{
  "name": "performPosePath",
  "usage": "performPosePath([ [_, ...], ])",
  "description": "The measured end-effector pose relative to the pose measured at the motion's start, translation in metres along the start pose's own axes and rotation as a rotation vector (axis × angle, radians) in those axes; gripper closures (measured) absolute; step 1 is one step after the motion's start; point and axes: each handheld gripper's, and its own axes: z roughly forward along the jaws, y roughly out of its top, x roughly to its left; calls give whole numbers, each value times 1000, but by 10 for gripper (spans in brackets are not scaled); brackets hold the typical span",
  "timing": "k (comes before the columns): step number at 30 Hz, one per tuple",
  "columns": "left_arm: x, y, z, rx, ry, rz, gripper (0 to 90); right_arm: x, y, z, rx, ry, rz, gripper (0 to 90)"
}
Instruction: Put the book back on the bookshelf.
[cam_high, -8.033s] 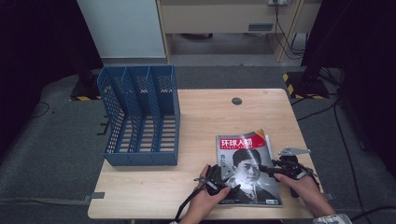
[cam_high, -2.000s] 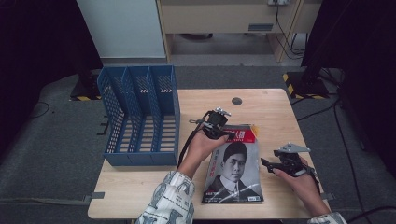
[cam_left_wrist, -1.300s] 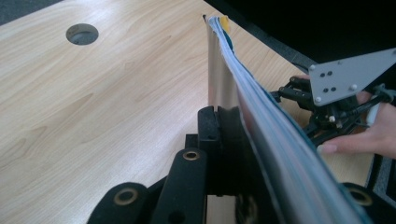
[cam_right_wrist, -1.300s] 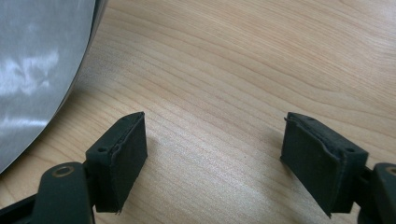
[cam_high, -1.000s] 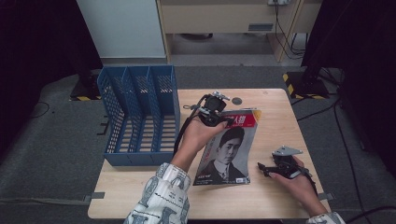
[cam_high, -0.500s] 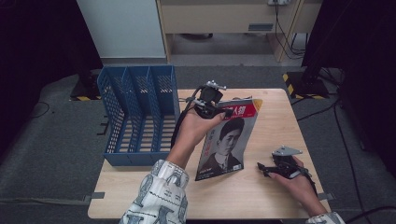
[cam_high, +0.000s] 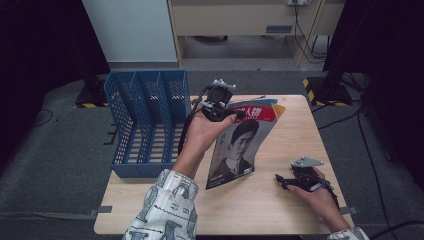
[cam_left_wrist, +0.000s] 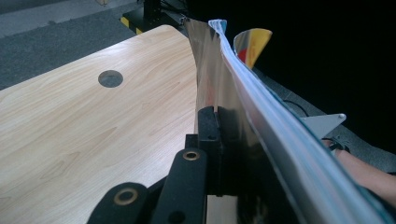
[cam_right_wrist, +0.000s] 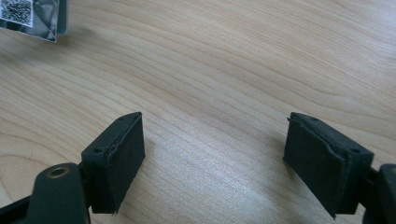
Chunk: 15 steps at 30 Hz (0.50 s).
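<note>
The right claw rests on the bench, jaws wide apart and empty, well right of the rack. The left claw is clamped on the magazine's top edge, holding it nearly upright, long axis vertical, just right of the rack, whose slots lie to its left.

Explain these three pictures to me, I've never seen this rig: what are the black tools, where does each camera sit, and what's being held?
A person sits at a wooden table with a hand-held two-jaw gripper in each hand. The high view looks down from above the person's side; the two gripper views look along each tool's own jaws. The left gripper is clamped on the top edge of a magazine, lifting it tilted beside a blue file rack. Its view shows the pages edge-on. The right gripper rests low by the table, jaws apart, nothing between them.
</note>
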Motion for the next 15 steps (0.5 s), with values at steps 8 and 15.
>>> performPosePath([
  [8, 9, -2, -4, -15, -44, -66, 864, 0, 0, 0, -3, -1, -2, 205],
  [15, 14, -6, -7, -44, -80, -109, 863, 0, 0, 0, -5, -1, -2, 205],
])
